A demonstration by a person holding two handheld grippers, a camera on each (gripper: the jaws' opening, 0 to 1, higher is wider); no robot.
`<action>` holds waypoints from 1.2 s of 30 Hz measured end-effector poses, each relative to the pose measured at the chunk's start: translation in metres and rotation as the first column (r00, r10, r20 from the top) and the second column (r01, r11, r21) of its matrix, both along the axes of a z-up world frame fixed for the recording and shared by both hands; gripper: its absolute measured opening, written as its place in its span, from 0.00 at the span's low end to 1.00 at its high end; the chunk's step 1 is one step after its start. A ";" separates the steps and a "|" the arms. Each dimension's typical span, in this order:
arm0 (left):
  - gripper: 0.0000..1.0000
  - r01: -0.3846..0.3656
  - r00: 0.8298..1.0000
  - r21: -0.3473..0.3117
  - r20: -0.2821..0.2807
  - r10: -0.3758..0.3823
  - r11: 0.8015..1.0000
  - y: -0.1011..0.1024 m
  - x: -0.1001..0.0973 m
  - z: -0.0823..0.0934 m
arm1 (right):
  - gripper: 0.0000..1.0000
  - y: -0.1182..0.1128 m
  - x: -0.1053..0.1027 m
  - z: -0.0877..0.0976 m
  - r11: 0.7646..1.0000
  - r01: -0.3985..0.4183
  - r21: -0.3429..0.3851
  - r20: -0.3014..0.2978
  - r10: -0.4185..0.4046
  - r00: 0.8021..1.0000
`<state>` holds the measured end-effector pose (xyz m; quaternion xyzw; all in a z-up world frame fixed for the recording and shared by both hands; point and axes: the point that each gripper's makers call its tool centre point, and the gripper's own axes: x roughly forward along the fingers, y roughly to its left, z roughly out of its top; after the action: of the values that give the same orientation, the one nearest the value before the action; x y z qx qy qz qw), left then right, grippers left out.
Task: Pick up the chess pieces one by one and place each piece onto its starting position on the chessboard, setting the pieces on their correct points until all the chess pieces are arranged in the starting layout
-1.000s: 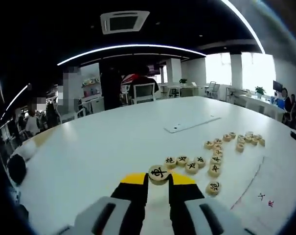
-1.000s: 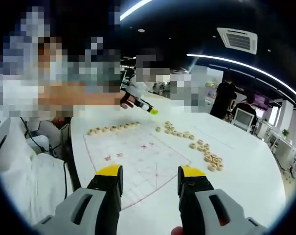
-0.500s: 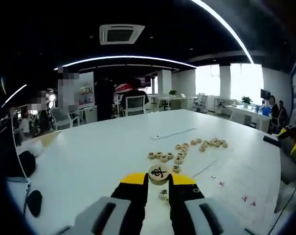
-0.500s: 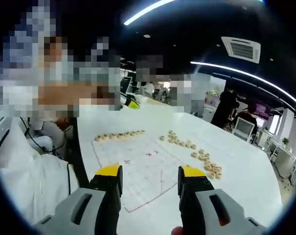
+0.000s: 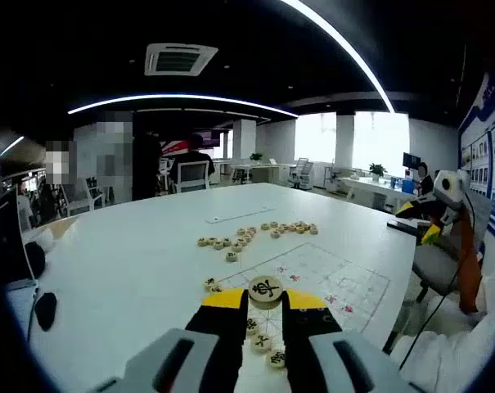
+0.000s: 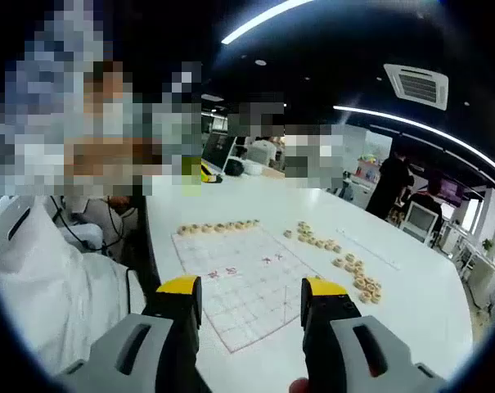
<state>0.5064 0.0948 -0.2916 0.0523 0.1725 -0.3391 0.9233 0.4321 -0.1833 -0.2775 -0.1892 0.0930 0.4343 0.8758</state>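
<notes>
My left gripper (image 5: 265,296) is shut on a round wooden chess piece (image 5: 265,290) with a black character, held above the table. Under it, a few placed pieces (image 5: 260,341) lie at the near edge of the paper chessboard (image 5: 321,274). Loose pieces (image 5: 227,243) lie in a scattered line beyond the board, with more (image 5: 290,228) farther back. My right gripper (image 6: 252,288) is open and holds nothing, hovering over the chessboard (image 6: 239,274). A row of pieces (image 6: 218,227) sits along its far edge, and loose pieces (image 6: 357,278) trail off to the right.
The white table (image 5: 132,254) is large and oval, with a flat white strip (image 5: 231,217) far back. A dark object (image 5: 44,309) lies near its left edge. A person's white sleeve (image 6: 51,286) is at the left. Chairs and people stand beyond the table.
Both views have swung round, so the chessboard now shows wider under each gripper. The left gripper keeps its hold on the piece, now above the board's near edge. The right gripper stays open.
</notes>
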 end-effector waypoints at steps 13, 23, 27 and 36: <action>0.19 0.042 0.989 0.060 -0.142 -0.033 0.997 0.005 -0.061 -0.086 | 0.54 0.004 -0.008 0.002 0.999 -0.031 -0.013 0.010 0.031 0.999; 0.19 0.087 0.982 0.077 -0.174 -0.073 0.993 -0.013 -0.073 -0.108 | 0.54 0.004 -0.007 0.001 0.999 -0.029 -0.017 0.006 0.029 1.000; 0.19 0.089 0.981 0.087 -0.182 -0.072 0.992 -0.016 -0.068 -0.111 | 0.54 0.004 -0.006 0.000 0.999 -0.028 -0.018 0.005 0.028 1.000; 0.19 0.085 0.979 0.087 -0.191 -0.068 0.993 -0.013 -0.066 -0.115 | 0.54 0.005 -0.003 0.000 1.000 -0.027 -0.016 0.003 0.027 1.000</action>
<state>0.4402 0.0822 -0.4068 0.0704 0.2723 -0.3693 0.8857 0.4287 -0.1785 -0.2777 -0.1984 0.0925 0.4448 0.8685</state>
